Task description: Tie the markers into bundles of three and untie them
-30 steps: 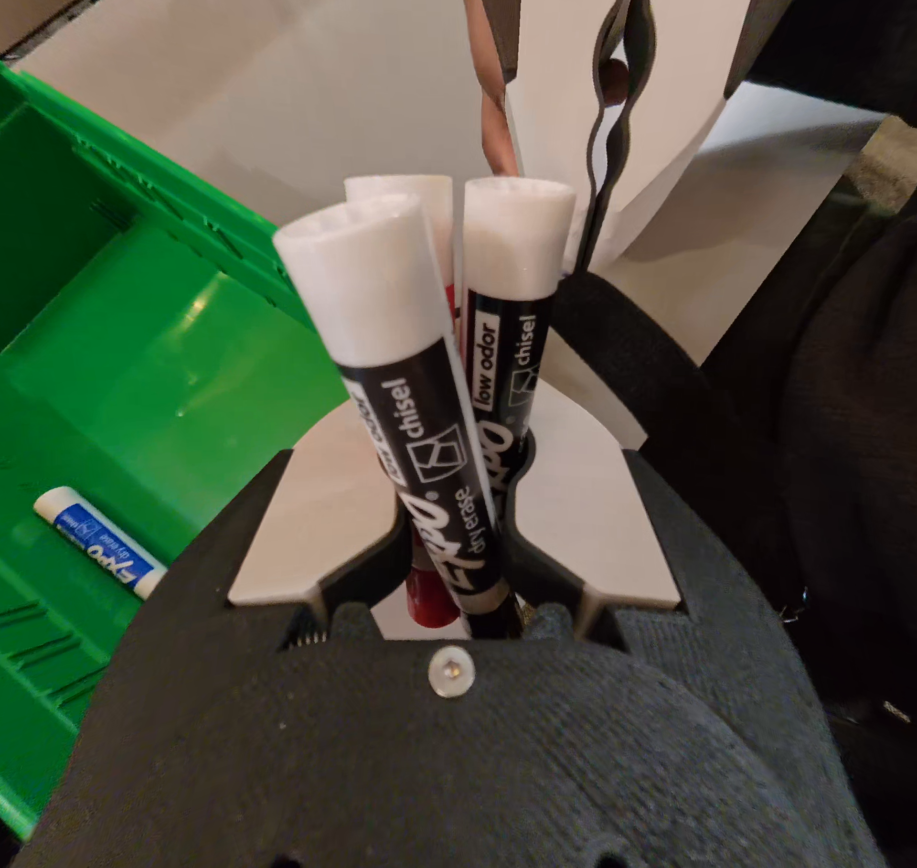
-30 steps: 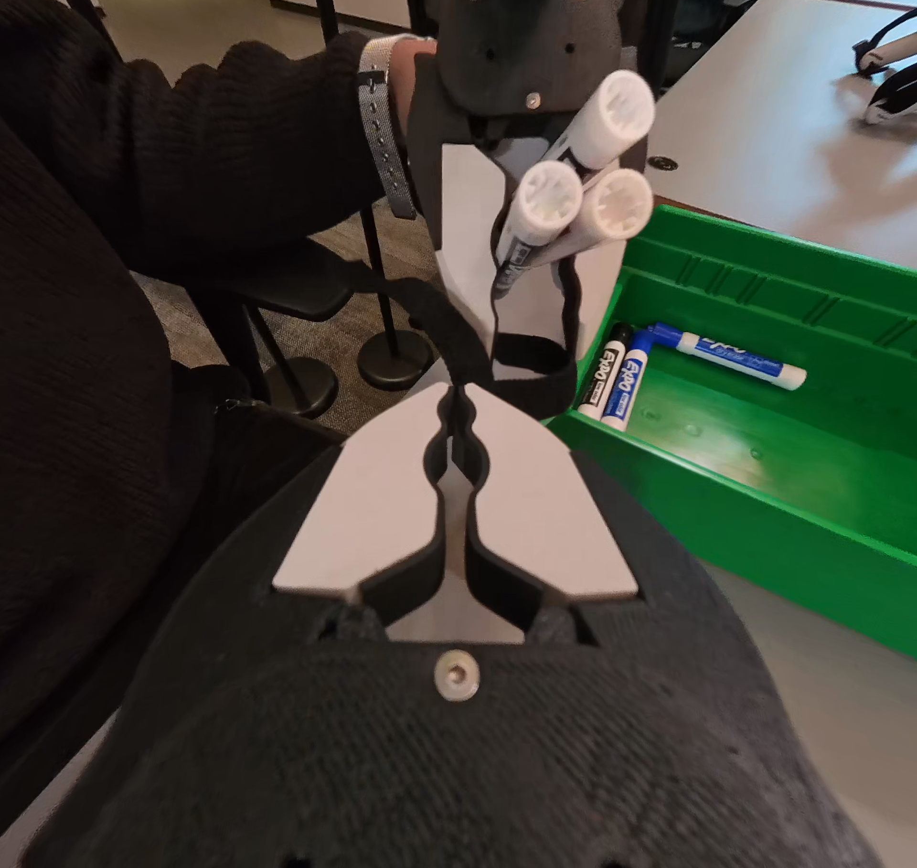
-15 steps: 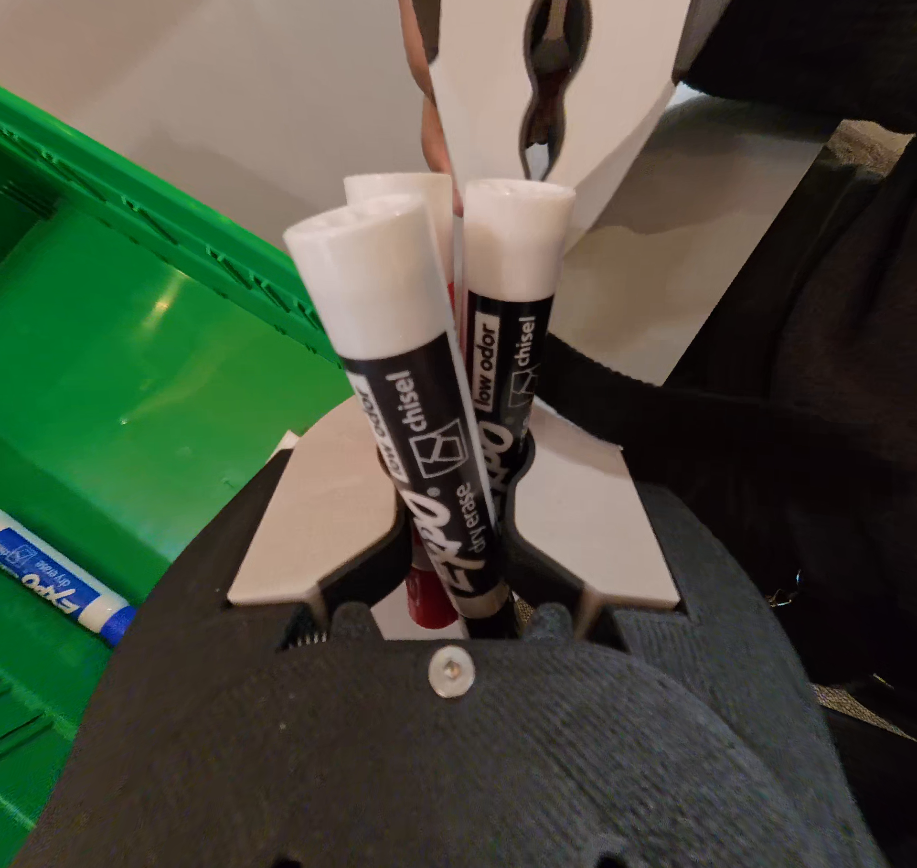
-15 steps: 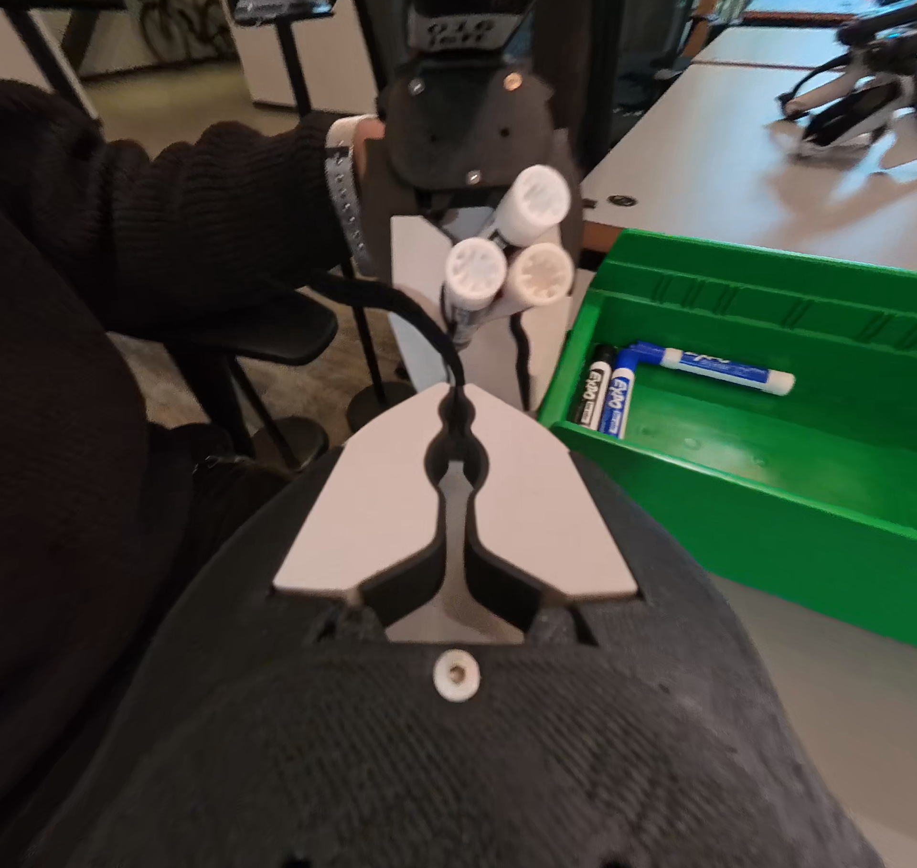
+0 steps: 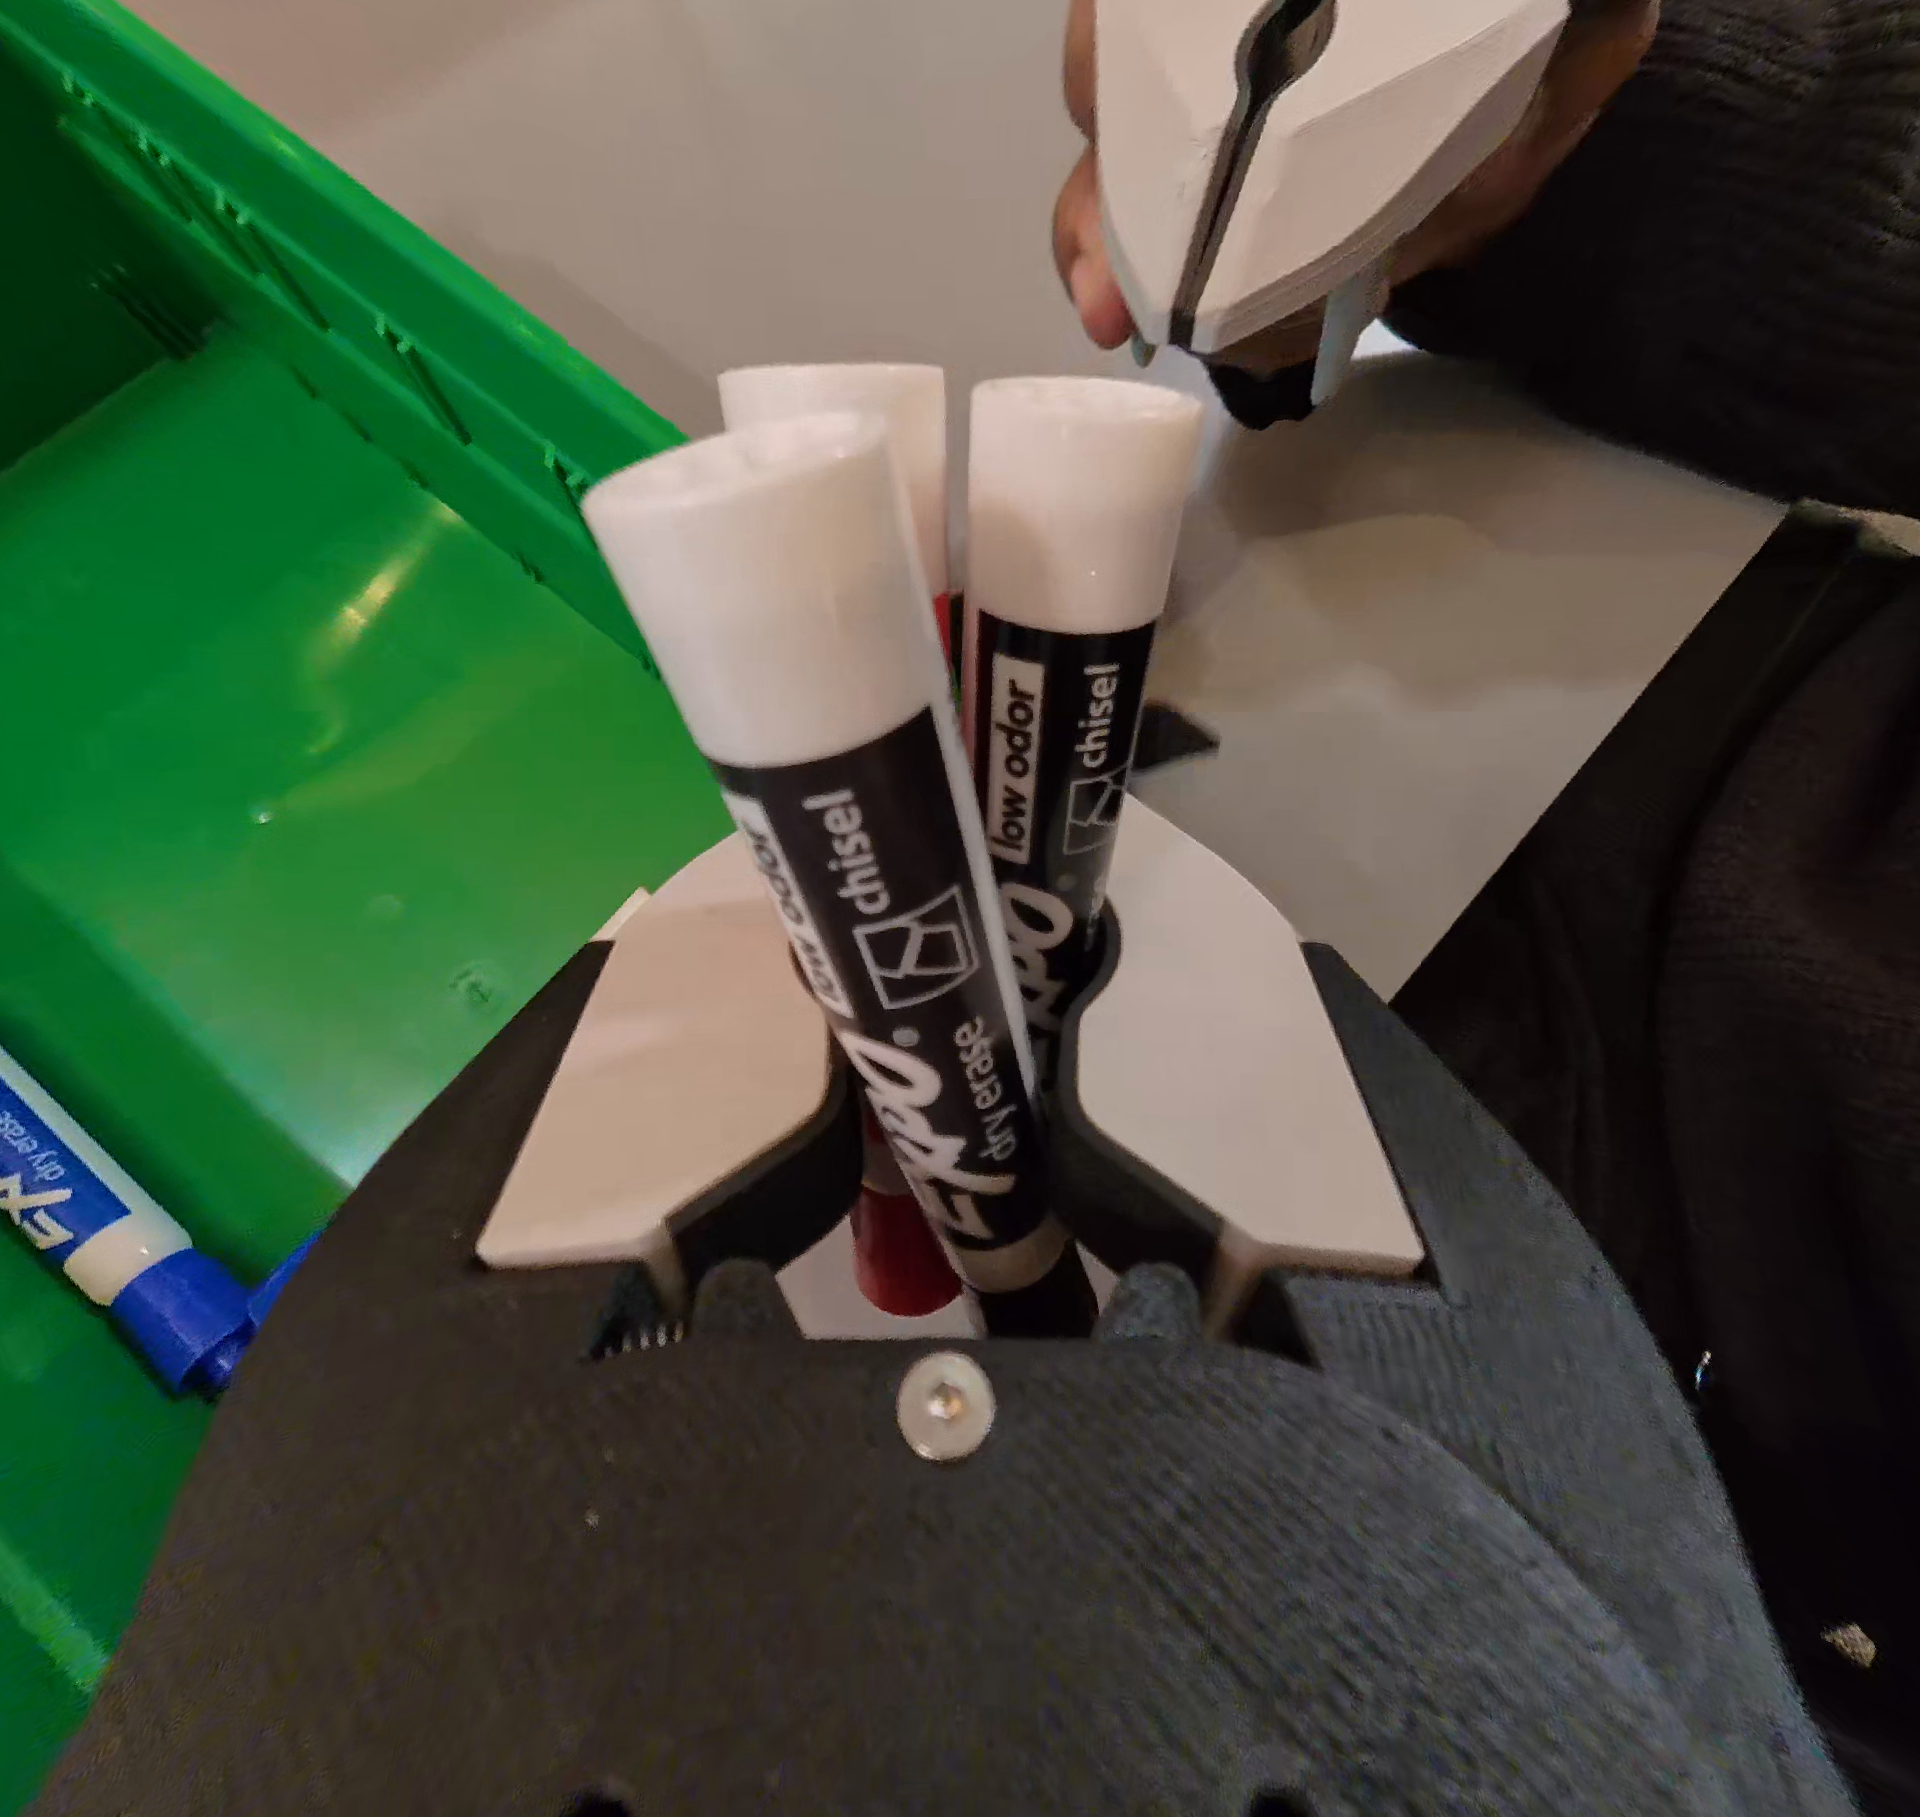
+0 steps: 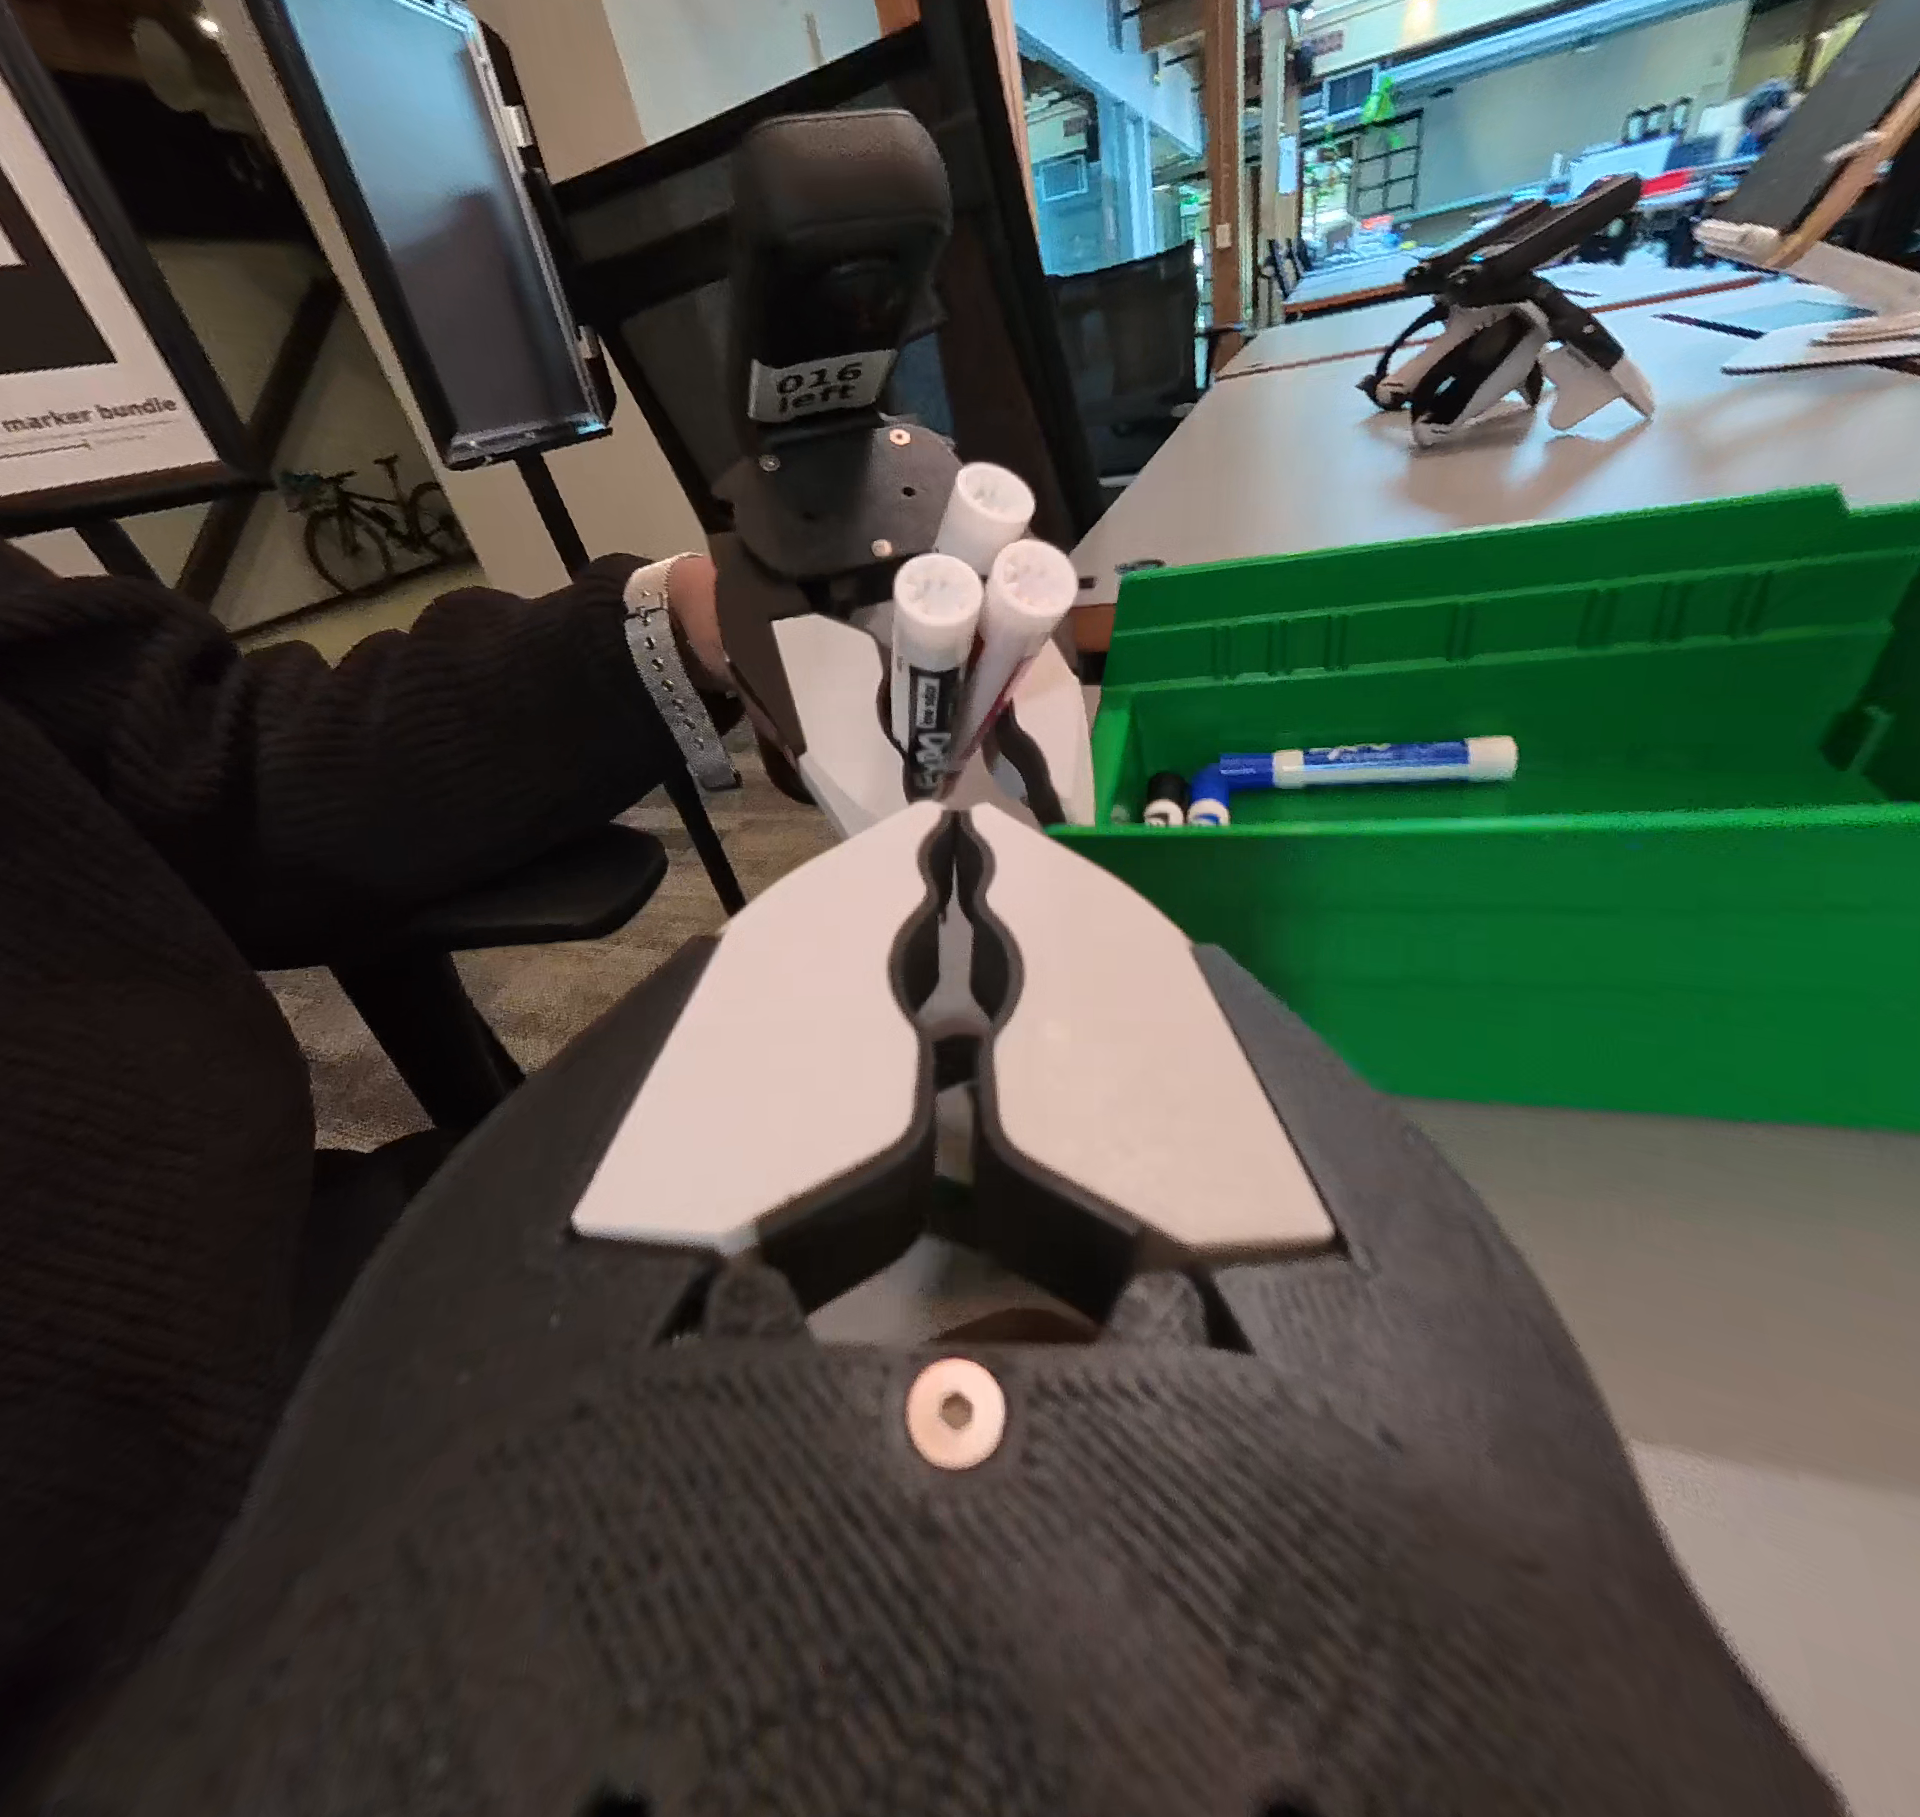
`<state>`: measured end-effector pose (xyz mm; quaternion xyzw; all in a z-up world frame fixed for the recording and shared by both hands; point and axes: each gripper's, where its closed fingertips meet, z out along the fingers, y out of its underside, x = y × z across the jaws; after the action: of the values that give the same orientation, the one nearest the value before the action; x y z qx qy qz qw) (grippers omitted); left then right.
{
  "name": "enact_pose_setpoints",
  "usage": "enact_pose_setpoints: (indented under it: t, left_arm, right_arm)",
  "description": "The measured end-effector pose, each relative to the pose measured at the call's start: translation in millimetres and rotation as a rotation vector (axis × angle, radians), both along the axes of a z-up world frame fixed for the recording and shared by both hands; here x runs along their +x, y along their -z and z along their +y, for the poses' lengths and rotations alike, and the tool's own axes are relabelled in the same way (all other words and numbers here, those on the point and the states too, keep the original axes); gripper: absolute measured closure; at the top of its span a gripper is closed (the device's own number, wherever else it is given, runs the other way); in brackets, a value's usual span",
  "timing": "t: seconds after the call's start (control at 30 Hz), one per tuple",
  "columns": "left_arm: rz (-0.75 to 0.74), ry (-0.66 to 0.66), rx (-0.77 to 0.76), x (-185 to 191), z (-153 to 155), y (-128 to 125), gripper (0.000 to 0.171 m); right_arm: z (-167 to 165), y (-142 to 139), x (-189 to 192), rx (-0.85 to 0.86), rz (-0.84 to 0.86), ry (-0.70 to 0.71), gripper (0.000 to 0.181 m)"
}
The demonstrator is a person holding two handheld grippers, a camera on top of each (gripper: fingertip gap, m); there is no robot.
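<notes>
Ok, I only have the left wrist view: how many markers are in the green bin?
Observer: Three: a blue marker lying lengthwise, plus a black-capped marker and a blue-capped marker at the green bin's left end.
Operator: Anything beyond the bin?
Observer: A spare gripper device rests on the far table.
Operator: And behind the left hand-held gripper?
Observer: A dark screen on a stand.
</notes>
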<state>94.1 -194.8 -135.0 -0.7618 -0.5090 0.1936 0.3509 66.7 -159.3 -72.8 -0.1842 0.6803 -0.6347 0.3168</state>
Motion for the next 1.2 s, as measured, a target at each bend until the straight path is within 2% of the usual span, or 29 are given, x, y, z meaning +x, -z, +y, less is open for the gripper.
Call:
enact_pose_setpoints:
  t: [0.13, 0.3, 0.37, 0.43, 0.5, 0.6, 0.7, 0.83, 0.87, 0.97, 1.07, 1.2]
  left_arm:
    - [-0.009, -0.021, -0.023, 1.8, -0.1, 7.3, 0.129]
    - [0.008, -0.05, -0.026, 4.1, 4.0, 5.9, 0.129]
    - [0.032, -0.069, -0.016, 4.2, 7.7, 2.6, 0.129]
    - [0.045, -0.08, -0.009, 6.9, 13.2, 2.5, 0.129]
    - [0.054, -0.09, -0.012, 11.5, 19.4, 4.7, 0.13]
    - [0.058, -0.096, -0.014, 20.4, 30.3, 10.0, 0.129]
    - [0.057, -0.091, -0.007, 24.8, 40.6, 13.9, 0.129]
    - [0.054, -0.083, -0.01, 18.9, 49.1, 16.3, 0.129]
    - [0.05, -0.086, -0.007, 17.5, 50.1, 17.7, 0.129]
    - [0.029, -0.084, -0.01, 16.8, 53.5, 23.4, 0.129]
    - [0.023, -0.09, -0.013, 16.4, 54.7, 23.3, 0.129]
    - [0.002, -0.088, 0.064, 17.2, 61.0, 22.9, 0.13]
  right_arm:
    - [12.1, 28.5, -11.9, 0.139, 0.118, 0.056, 0.181]
    - [22.7, 77.5, -41.4, 0.301, 0.477, 0.353, 0.181]
    - [25.5, 92.3, -37.3, 0.337, 0.554, 0.388, 0.179]
    - [26.0, 103.7, -27.8, 0.369, 0.626, 0.386, 0.152]
    - [24.7, 108.6, -22.8, 0.389, 0.679, 0.393, 0.142]
    - [24.3, 110.0, -20.1, 0.404, 0.677, 0.405, 0.141]
    - [24.2, 119.7, -41.8, 0.476, 0.72, 0.521, 0.145]
    - [27.7, 127.2, -51.9, 0.53, 0.722, 0.584, 0.149]
    - [28.6, 127.6, -53.0, 0.535, 0.715, 0.591, 0.163]
    - [36.1, 128.6, -49.9, 0.543, 0.727, 0.55, 0.181]
    - [46.5, 128.9, -45.1, 0.565, 0.701, 0.485, 0.181]
    - [62.7, 124.9, -35.8, 0.568, 0.602, 0.369, 0.181]
